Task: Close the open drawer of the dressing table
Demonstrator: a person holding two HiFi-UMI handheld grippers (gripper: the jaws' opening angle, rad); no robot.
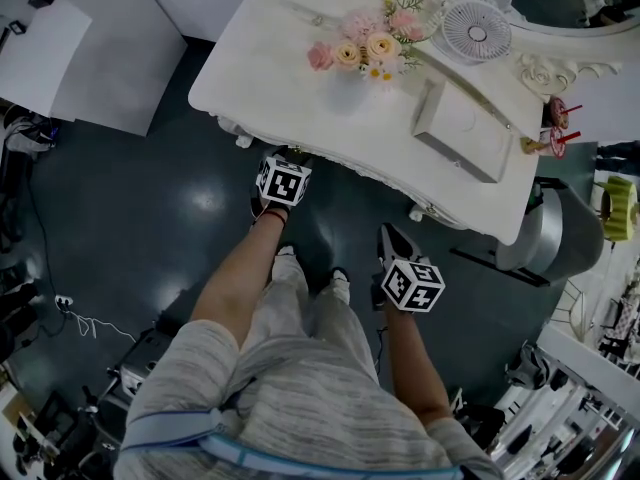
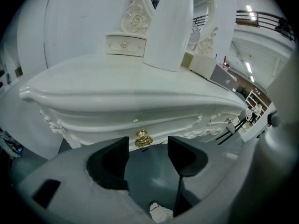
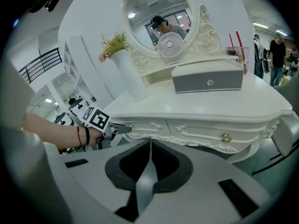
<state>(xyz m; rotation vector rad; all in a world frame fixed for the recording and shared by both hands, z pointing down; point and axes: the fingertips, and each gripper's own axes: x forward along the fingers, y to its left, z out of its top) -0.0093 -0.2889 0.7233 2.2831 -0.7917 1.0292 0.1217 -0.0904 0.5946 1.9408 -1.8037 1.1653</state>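
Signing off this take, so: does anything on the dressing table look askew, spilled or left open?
Nothing stands out. The drawers of the dressing table sit flush, with one gold knob just ahead of the open left claw. The vase and fan stand upright, and nothing is spilled.

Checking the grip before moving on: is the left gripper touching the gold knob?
Apart: left gripper view shows the left gripper open, gaps beside the knob.

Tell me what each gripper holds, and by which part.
Nothing is held. The left gripper has jaws apart, the gold drawer knob ahead, ungripped; the right gripper is shut, empty.
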